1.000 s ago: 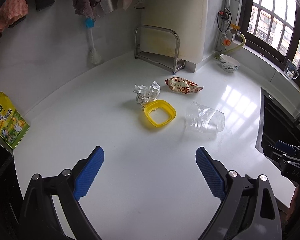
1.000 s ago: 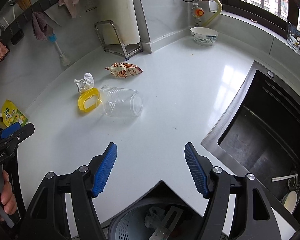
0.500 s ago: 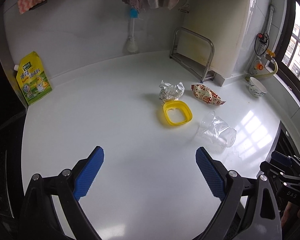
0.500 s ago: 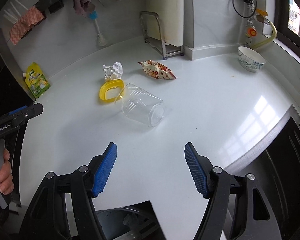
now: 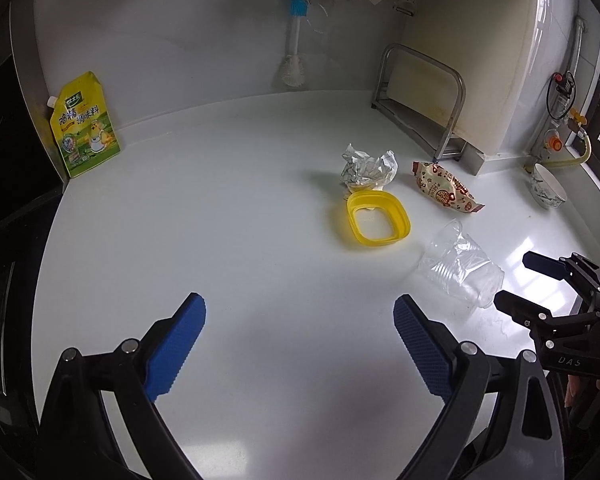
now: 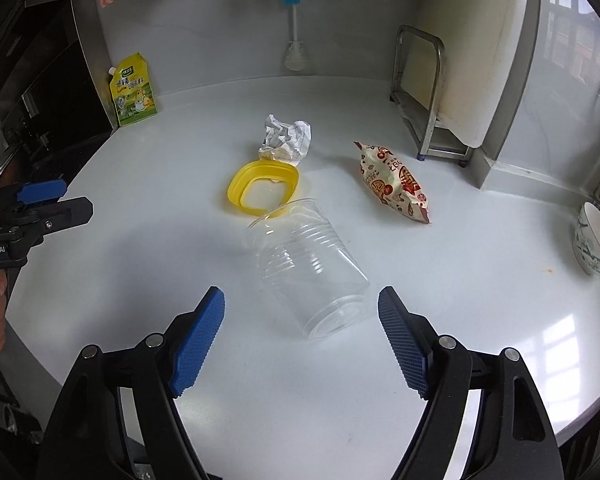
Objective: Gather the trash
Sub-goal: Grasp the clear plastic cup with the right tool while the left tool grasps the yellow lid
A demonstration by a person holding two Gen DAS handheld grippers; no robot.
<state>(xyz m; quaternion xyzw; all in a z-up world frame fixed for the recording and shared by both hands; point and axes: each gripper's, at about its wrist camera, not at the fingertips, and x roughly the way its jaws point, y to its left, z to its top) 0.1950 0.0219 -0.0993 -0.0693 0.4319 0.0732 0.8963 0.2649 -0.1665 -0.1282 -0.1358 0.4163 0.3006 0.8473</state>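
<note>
While four pieces of trash lie on the white countertop (image 6: 480, 280), none is seen to have been collected, so the task is judged to be at its start. The right gripper (image 6: 301, 334) is held with its blue pads wide apart and nothing between them; a clear plastic cup (image 6: 308, 264), tipped on its side, is found just ahead of them, its base toward the tongs. Touching the cup's far rim, a yellow plastic lid frame (image 6: 263, 192) is seen, with a crumpled paper ball (image 6: 286, 140) against its far edge. A printed snack wrapper (image 6: 394, 180) is placed ahead and to the right, apart from the rest. The left gripper (image 5: 299, 350) is likewise spread and empty, with the cup (image 5: 460, 268) ahead to its right. Along the back wall are noted a yellow seasoning pouch (image 6: 134, 90), a hanging dish brush (image 6: 294, 40) and a metal rack (image 6: 428, 100) bearing a cutting board (image 6: 476, 52). A ceramic bowl (image 6: 594, 240) is set at far right.
</note>
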